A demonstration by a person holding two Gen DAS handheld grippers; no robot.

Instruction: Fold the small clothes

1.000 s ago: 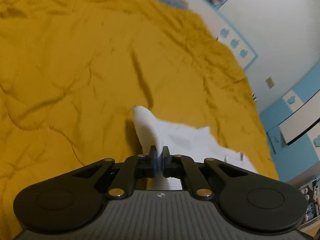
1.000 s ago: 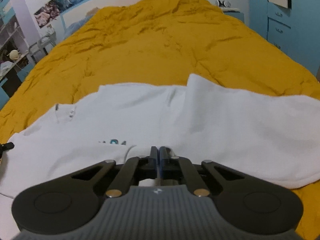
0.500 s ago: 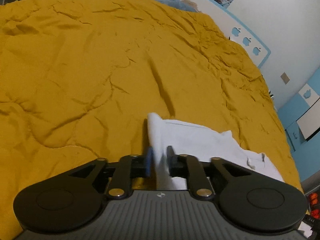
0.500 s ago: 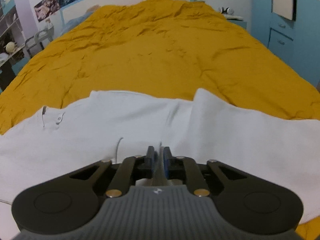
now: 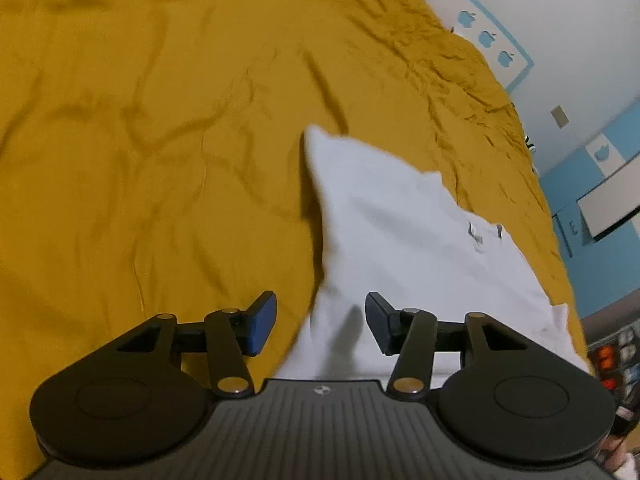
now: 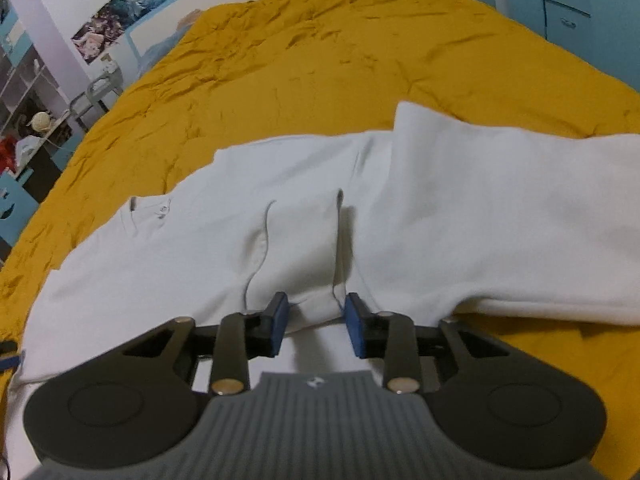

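Note:
A white garment [image 6: 440, 208] lies spread and partly folded on the yellow bedspread [image 6: 320, 64]. In the left wrist view the garment [image 5: 400, 232] stretches away from the gripper toward the right. My left gripper [image 5: 320, 322] is open, its jaws wide apart over the garment's near edge, holding nothing. My right gripper [image 6: 316, 322] is open, jaws apart on either side of a raised fold of the white cloth, which lies loose between them.
The yellow bedspread [image 5: 140, 140] covers the whole bed. Blue drawers [image 6: 568, 4] stand at the right of the bed. Shelves with small items [image 6: 28, 120] stand at the left. A white wall with blue apple stickers [image 5: 488, 40] is behind the bed.
Both grippers were shut on the white cloth a second ago and have opened, letting it go. The garment now lies flat on the bed.

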